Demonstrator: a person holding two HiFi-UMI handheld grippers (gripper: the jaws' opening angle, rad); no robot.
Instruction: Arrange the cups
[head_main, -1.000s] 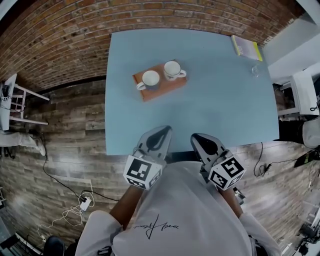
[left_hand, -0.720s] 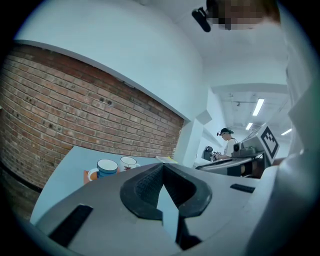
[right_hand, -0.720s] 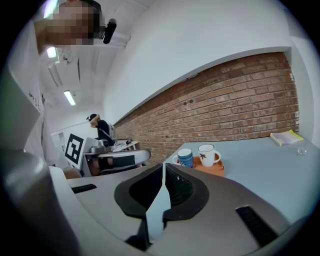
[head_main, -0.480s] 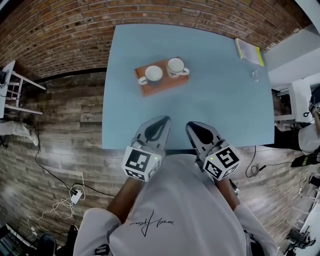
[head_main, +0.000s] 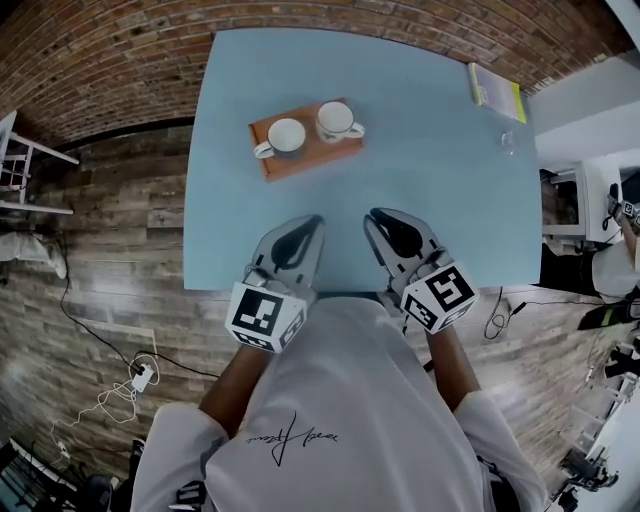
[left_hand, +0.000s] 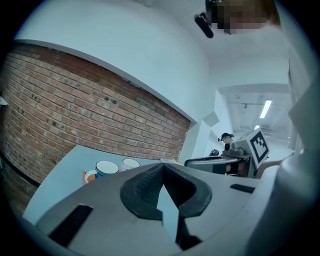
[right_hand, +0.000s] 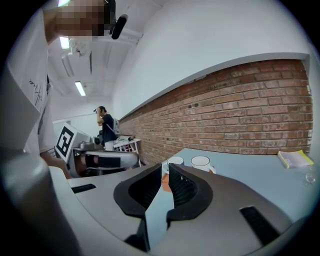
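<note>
— What is on the light blue tabletop?
— A wooden tray at its far part, with both cups standing on it: the blue cup on the left and the white cup just beside it on the right, handles turned outward.
— And the grippers?
— The left hand-held gripper has its jaws closed with nothing between them. The right hand-held gripper is closed too, save for a thin slit, and is also empty. Both hang over the near edge, well apart from the tray.
— Anything else?
— A booklet and a glass near the far right corner
</note>
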